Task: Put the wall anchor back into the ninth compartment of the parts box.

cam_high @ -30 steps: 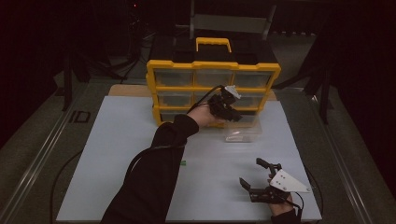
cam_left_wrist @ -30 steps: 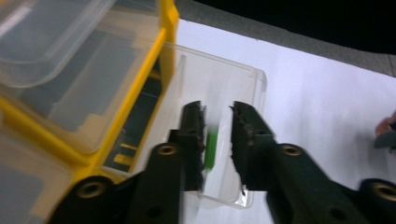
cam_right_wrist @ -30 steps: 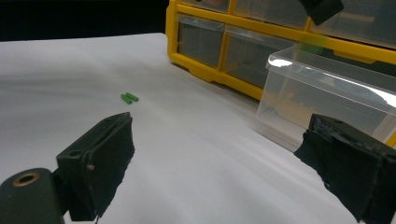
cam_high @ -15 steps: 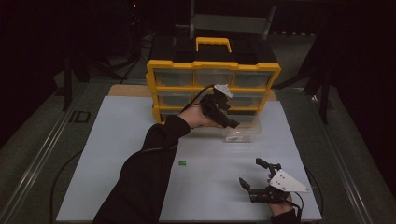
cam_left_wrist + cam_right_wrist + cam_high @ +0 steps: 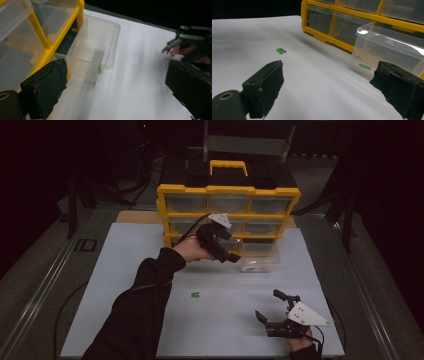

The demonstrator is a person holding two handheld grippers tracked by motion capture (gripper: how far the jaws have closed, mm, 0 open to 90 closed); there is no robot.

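Clear drawer (image 5: 260,261) out of the cabinet, resting on the white sheet (image 5: 150,285) just in front of the cabinet's lower right corner; in the left gripper view the drawer (image 5: 95,50) runs up alongside the yellow frame; one small green piece (image 5: 100,69) lies inside it, near its front wall; the right gripper view shows the same piece (image 5: 364,66) through the clear side of the drawer (image 5: 392,50).

Around it: yellow cabinet (image 5: 228,215) with rows of clear drawers, handle on top, standing at the far edge of the sheet; an open dark slot at its lower right, directly behind the pulled drawer; two more green pieces (image 5: 194,294) lie together out on the sheet, well apart from the drawer, toward the near side; seen also in the right gripper view (image 5: 281,50); bare sheet between the drawer and either claw, with no object in the way.

Left gripper (image 5: 234,257) held just beside the drawer's left end, pointing at it; whether it touches I cannot tell from the high view; in its own view the jaws stand wide apart, holding nothing, the drawer lying between and beyond them; some motion blur there.

Right gripper (image 5: 267,312) low on the sheet at the near right, well apart from the drawer; jaws spread wide, nothing between them; it faces the cabinet and drawer across open sheet.
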